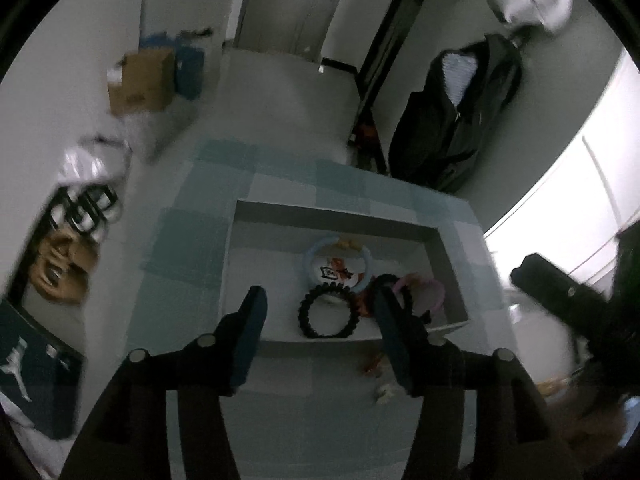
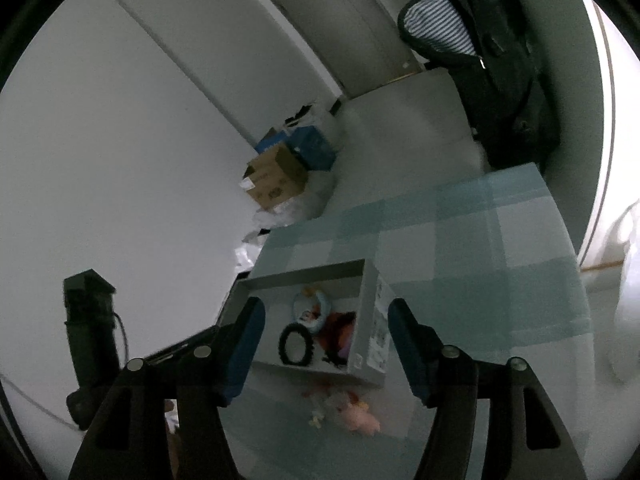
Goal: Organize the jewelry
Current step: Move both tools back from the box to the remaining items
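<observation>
A grey open box point(image 1: 340, 214) point(image 2: 372, 320) stands on a table with a pale blue checked cloth point(image 1: 192, 240) point(image 2: 480, 260). Inside it lie a black beaded bracelet point(image 1: 324, 334) point(image 2: 283, 346), a light blue bangle point(image 1: 307, 260) point(image 2: 324, 308), a pink bracelet point(image 1: 438, 290) and some orange pieces. My left gripper point(image 1: 320, 296) hovers open over the box's near edge with nothing between its pads. My right gripper point(image 2: 325, 305) is open too, above the box from the near side, and holds nothing. Loose on the cloth before the box are a small orange piece point(image 1: 374, 364), a whitish one point(image 1: 384, 394) point(image 2: 316, 420) and a pink one point(image 2: 362, 420).
A cardboard box point(image 1: 140, 80) point(image 2: 276, 180) and bags sit on the floor by the wall. A dark jacket point(image 1: 460, 120) point(image 2: 500, 60) hangs beyond the table's far end. Shoes point(image 1: 60, 264) lie on the floor to the left. A black device point(image 2: 90, 320) stands at the left.
</observation>
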